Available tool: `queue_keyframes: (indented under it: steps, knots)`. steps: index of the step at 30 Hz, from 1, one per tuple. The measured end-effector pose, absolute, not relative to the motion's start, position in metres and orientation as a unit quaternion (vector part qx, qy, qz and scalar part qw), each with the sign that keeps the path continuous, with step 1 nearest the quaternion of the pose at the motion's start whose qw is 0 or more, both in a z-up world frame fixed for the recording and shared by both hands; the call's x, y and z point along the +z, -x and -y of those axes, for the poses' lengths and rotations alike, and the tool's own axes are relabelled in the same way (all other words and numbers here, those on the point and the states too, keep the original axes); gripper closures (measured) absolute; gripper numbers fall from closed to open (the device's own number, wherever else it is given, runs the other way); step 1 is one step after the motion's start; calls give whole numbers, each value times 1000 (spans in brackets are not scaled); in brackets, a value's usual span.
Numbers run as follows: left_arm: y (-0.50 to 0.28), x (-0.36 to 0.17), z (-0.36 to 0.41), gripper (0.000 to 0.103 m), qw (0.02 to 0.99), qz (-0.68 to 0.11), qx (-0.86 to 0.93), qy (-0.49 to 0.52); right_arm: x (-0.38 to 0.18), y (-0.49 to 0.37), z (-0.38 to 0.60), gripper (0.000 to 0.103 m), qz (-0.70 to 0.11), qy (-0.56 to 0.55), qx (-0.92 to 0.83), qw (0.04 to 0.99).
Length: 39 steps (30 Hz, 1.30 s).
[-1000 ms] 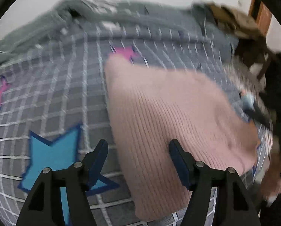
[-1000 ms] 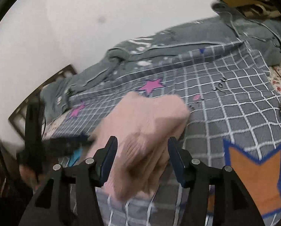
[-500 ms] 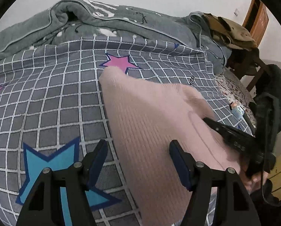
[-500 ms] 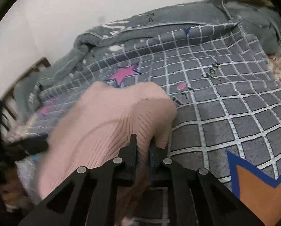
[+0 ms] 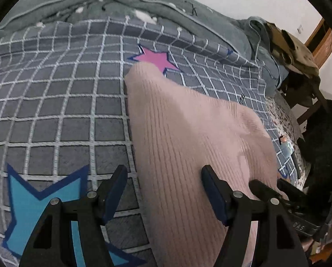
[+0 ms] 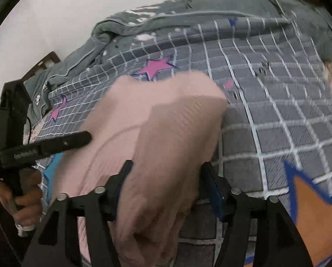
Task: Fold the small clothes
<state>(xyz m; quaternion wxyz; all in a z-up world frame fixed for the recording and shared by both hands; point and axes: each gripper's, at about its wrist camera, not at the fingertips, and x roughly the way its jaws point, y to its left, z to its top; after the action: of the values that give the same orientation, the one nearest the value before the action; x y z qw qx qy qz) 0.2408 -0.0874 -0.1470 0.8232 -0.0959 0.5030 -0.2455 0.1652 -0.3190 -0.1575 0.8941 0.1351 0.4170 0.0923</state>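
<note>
Because it is a soft ribbed knit, the pink garment (image 5: pixel 188 133) should handle as light, limp and clingy rather than slippery; it will sag from whatever point is pinched, so an edge or corner is the sensible hold, not the thick doubled middle. It lies on the grey checked blanket (image 5: pixel 65 111), its far tip touching the pink star (image 5: pixel 152 59) printed there, its bulk spreading toward both cameras; in the right wrist view a doubled flap sits on top of it, blurred.

The left gripper (image 5: pixel 163 185) stands released, jaws well apart; the garment's near-left edge runs between them, one fingertip (image 5: pixel 119 178) over bare blanket beside the blue star (image 5: pixel 32 200), the other above the knit; no pinch shows.

The right gripper (image 6: pixel 166 175) has just been opening; its jaws now stand apart with the folded flap bunched between them, and the pads do not look pressed into it, so I judge it let go. A hand (image 6: pixel 21 198) holding the left gripper shows beside the garment's far-left edge.
</note>
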Motion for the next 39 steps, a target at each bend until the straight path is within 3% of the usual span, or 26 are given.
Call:
queue_keyframes:
  steps: [5, 10, 13, 16, 19, 31, 39]
  knots:
    - [-245, -157, 94, 37, 815, -508, -255, 114, -166, -175, 327, 40, -434, -157, 102, 881]
    - [-244, -153, 97, 58, 819, -498, -263, 113, -169, -187, 328, 36, -443, -176, 111, 872]
    - [-241, -144, 96, 64, 829, -481, -264, 109, -167, -190, 327, 57, -443, -204, 145, 861]
    - [-241, -137, 91, 66, 830, -473, -272, 117, -156, -187, 325, 66, -426, -195, 146, 871]
    - [-244, -127, 84, 66, 838, -463, -269, 110, -140, -183, 317, 68, -405, -185, 143, 884]
    - [-287, -114, -6, 66, 875, -437, -180, 107, -116, -244, 221, 68, -375, -169, 191, 891]
    - [-309, -156, -17, 60, 874, -446, -164, 108, -156, -287, 187, 66, -408, -113, 159, 892]
